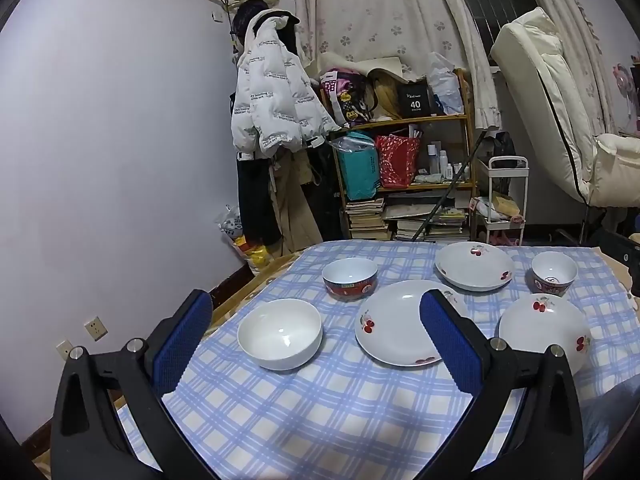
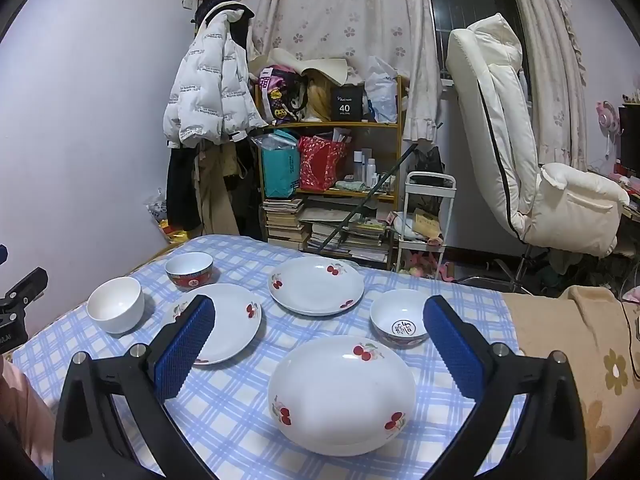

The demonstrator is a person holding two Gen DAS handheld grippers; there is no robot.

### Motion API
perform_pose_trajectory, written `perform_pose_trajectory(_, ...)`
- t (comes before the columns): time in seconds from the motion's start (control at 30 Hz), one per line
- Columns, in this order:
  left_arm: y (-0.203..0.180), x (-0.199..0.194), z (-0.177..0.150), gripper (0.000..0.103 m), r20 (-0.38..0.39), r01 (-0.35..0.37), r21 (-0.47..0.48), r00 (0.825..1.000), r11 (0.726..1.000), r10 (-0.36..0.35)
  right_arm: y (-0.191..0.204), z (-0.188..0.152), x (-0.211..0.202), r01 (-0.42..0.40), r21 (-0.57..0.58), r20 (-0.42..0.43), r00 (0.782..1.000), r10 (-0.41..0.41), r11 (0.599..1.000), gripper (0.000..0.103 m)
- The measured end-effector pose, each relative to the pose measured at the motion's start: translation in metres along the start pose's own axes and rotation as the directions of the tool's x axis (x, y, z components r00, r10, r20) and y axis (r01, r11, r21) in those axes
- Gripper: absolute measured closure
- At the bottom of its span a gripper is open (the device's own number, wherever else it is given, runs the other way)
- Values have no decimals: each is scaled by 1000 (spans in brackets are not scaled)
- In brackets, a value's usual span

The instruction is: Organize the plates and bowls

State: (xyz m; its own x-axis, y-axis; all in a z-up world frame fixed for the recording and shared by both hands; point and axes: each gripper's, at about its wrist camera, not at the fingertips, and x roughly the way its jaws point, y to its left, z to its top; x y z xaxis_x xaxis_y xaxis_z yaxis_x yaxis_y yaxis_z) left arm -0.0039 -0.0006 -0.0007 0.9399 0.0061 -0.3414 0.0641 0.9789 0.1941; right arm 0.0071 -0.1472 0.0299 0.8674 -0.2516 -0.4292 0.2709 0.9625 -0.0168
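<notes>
Three white cherry-print plates and three bowls lie apart on the blue checked tablecloth (image 1: 320,420). In the left wrist view: a plain white bowl (image 1: 279,333), a red-patterned bowl (image 1: 350,278), the near plate (image 1: 400,323), the far plate (image 1: 474,265), a second red bowl (image 1: 554,272) and a right plate (image 1: 545,325). My left gripper (image 1: 316,332) is open and empty above the table's near edge. In the right wrist view my right gripper (image 2: 318,340) is open and empty, hovering over the nearest plate (image 2: 342,394), with a red bowl (image 2: 400,322) beside it.
Behind the table stand a cluttered wooden shelf (image 1: 404,152), hanging coats (image 1: 272,112), a small white trolley (image 1: 506,200) and a white reclining chair (image 2: 520,152). A beige flowered blanket (image 2: 580,340) covers the table's right end.
</notes>
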Motion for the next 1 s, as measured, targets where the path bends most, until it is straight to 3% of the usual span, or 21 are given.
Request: perform_pose_trajectory(1.0, -2, 0, -2, 1, 8, -1, 10, 1000, 1000, 1, 0, -1, 2, 1, 2, -1, 1000, -1, 1000, 0)
